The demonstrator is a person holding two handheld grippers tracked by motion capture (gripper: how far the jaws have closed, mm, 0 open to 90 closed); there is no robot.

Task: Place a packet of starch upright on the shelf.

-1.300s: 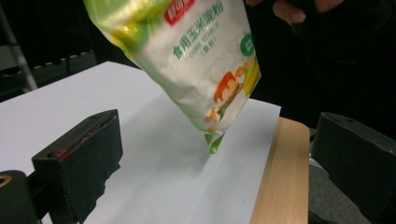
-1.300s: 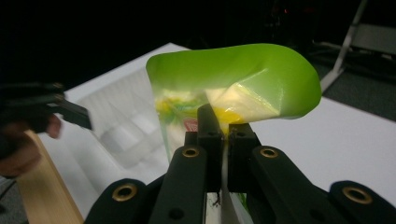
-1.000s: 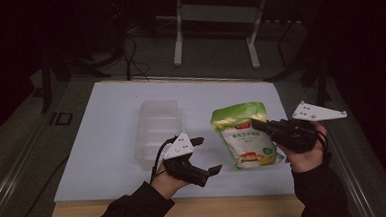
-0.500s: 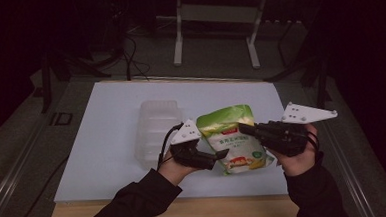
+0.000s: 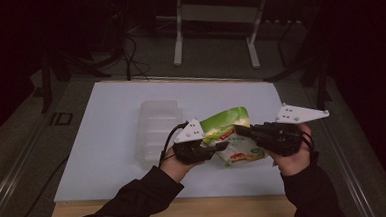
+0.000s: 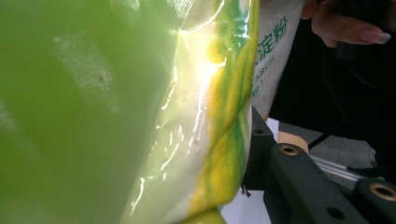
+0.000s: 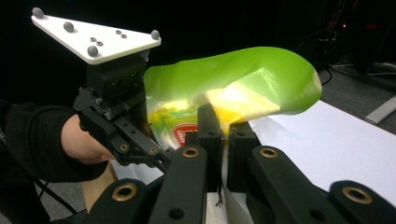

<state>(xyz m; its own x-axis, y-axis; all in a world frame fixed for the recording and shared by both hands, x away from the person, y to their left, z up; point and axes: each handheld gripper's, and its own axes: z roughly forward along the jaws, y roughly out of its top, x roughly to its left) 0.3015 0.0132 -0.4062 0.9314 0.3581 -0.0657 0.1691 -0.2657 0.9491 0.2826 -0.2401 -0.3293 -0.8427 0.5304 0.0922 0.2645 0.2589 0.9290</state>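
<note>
Green pouch [image 5: 230, 136] between 2 tools

The bag [image 5: 231, 136] is bright green at the top, fading through yellow to white, with a red label and green printed characters. The tray [image 5: 154, 130] is clear and colourless. The surface [image 5: 97, 138] is white with a pale wooden edge. Each gripper is black under a white plate [image 5: 299, 114].

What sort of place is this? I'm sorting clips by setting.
Probably a lab or workshop, not a home: a white board on a work table, metal stand legs behind, cables on the dark floor.
</note>
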